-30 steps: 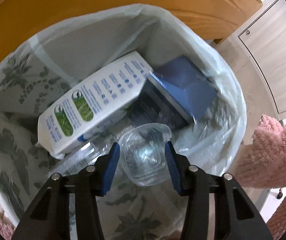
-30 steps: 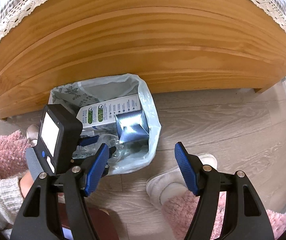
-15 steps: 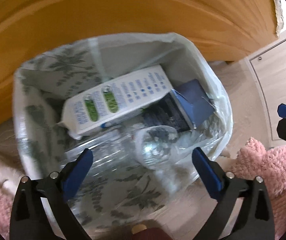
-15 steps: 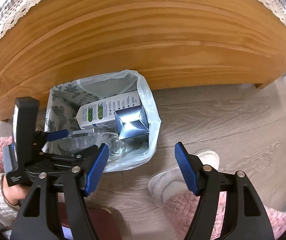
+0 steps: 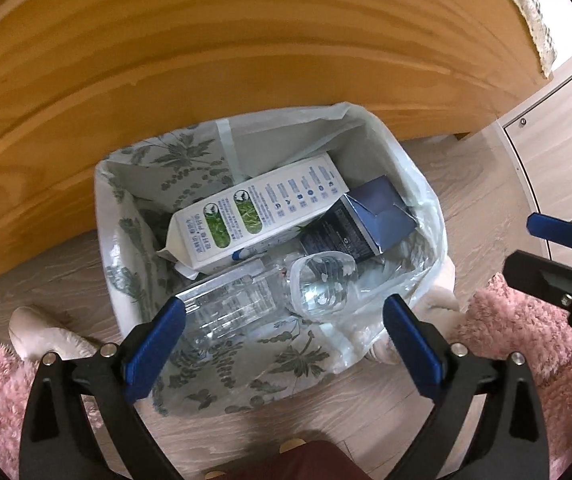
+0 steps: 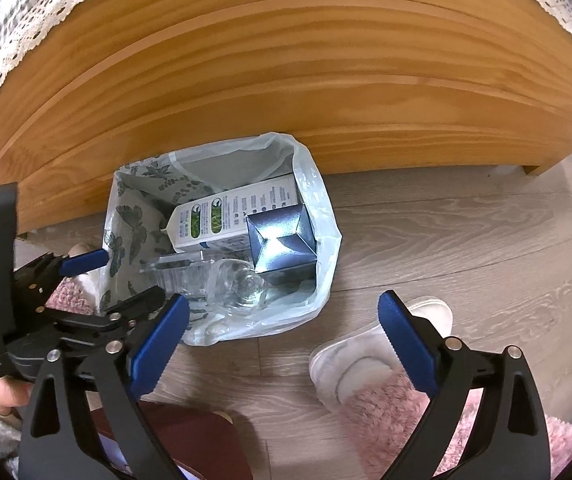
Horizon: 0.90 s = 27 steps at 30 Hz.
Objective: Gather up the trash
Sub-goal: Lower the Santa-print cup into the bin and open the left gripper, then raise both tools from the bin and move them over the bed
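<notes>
left gripper point(image 5: 284, 320): jaws wide, nothing held | right gripper point(image 6: 284, 326): just opened wider, empty | clear bottle point(image 5: 318, 286) seen in trash bag point(image 5: 426, 208), 6 o'clock of white carton point(image 5: 258, 216)

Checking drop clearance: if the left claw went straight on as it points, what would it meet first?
Probably the clear bottle lying in the bag, just ahead between the open left claw fingers. Depth is hard to judge in this view.

Your left gripper point(image 5: 284, 330) hangs wide open above the bag point(image 5: 426, 216); the clear bottle point(image 5: 286, 292) lies inside beside two cartons.
</notes>
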Available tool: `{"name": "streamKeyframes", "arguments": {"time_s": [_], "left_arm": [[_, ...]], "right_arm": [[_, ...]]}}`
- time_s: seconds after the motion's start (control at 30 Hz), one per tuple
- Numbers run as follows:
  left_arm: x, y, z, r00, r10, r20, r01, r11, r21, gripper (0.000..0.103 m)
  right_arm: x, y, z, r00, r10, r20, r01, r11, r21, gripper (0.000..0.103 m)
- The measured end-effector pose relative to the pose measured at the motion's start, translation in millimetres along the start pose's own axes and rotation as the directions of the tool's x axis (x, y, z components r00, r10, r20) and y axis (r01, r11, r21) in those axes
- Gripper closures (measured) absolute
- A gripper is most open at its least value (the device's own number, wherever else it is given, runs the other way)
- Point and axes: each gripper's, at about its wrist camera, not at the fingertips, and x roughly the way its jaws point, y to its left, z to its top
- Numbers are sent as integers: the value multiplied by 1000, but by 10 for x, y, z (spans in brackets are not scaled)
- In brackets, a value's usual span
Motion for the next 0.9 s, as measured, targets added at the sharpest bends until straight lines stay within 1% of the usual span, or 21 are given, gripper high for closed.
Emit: {"name": "streamKeyframes", "arguments": {"time_s": [0.27, 0.37, 0.43, 0.57, 0.67, 0.77, 0.9], "left_arm": [[-260, 87, -53, 999, 1, 44, -1, 1000, -8, 7], [-308, 119, -61, 999, 3, 53, -2, 1000, -15, 8], [-319, 147, -60, 998, 0, 58, 2, 1000, -22, 8], [-334, 189, -58, 997, -48, 64, 51, 998, -41, 8], [-326, 171, -58, 996, -62, 62, 64, 998, -30, 8], [-315, 152, -68, 996, -66, 63, 67, 998, -21, 8], [-291, 133, -70, 997, -45, 67, 46, 999, -11, 8]], "right_arm": [[35, 11, -11, 1000, -10, 4, 10, 1000, 10, 12], [50, 25, -25, 1000, -28, 10, 28, 1000, 1, 12], [74, 24, -35, 999, -34, 10, 34, 999, -1, 12], [126, 13, -63, 999, -48, 8, 48, 999, 4, 12], [159, 8, -88, 998, -55, 13, 54, 998, 8, 12], [186, 2, -120, 997, -70, 24, 70, 997, 9, 12], [188, -10, -145, 996, -72, 43, 71, 997, 19, 12]]}}
